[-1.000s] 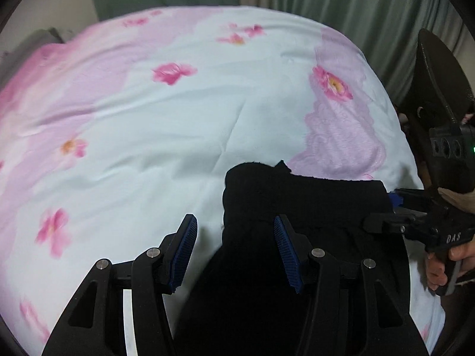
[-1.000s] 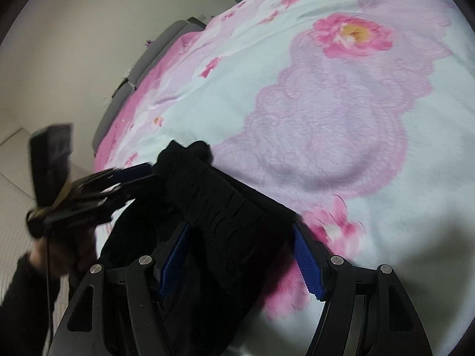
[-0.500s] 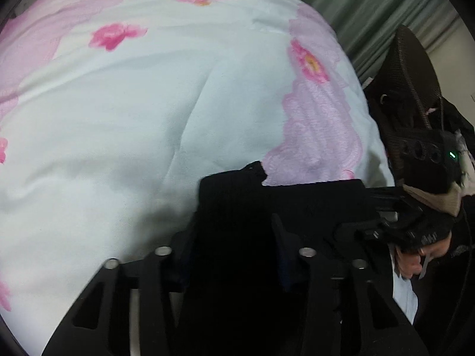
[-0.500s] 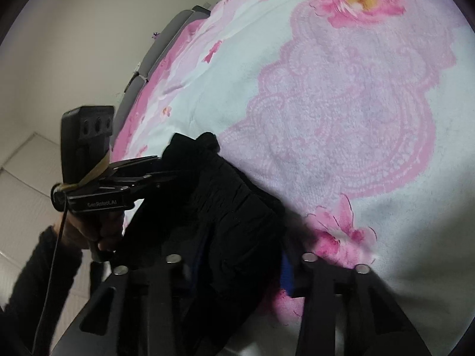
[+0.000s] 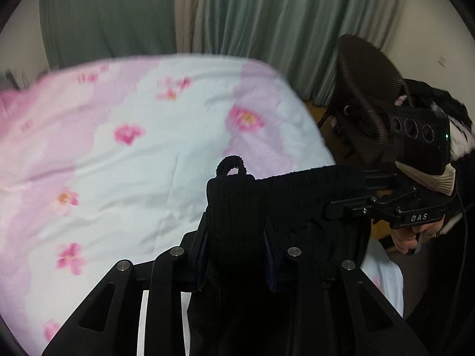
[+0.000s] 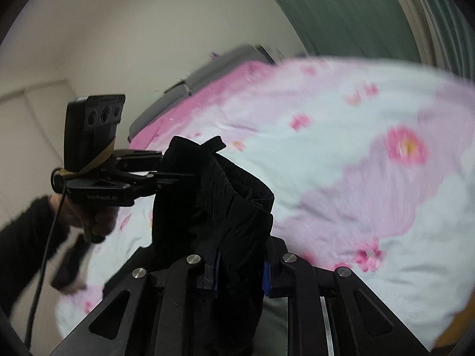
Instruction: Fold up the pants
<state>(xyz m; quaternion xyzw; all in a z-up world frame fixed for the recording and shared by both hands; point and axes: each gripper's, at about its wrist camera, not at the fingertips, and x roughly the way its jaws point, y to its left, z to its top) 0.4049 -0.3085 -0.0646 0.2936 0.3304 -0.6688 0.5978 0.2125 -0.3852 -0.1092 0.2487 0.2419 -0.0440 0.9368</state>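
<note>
The black pants (image 5: 285, 207) hang by their ribbed waistband above the bed. My left gripper (image 5: 236, 252) is shut on the left end of the waistband, where a small loop (image 5: 231, 166) sticks up. My right gripper (image 6: 240, 270) is shut on the other end of the waistband (image 6: 237, 207). In the left wrist view the right gripper (image 5: 365, 198) pinches the band from the right. In the right wrist view the left gripper (image 6: 166, 166) pinches it from the left. The legs hang down out of sight.
The bed (image 5: 118, 178) with a white and pink flowered cover lies below and ahead. Green curtains (image 5: 267, 29) hang behind it. A dark wicker chair (image 5: 365, 101) with clothes stands to the right. A grey headboard (image 6: 207, 74) and a wall are at the left.
Both grippers closed on the waistband and lifted the pants up off the bed. The views now look higher, toward the curtains and wall.
</note>
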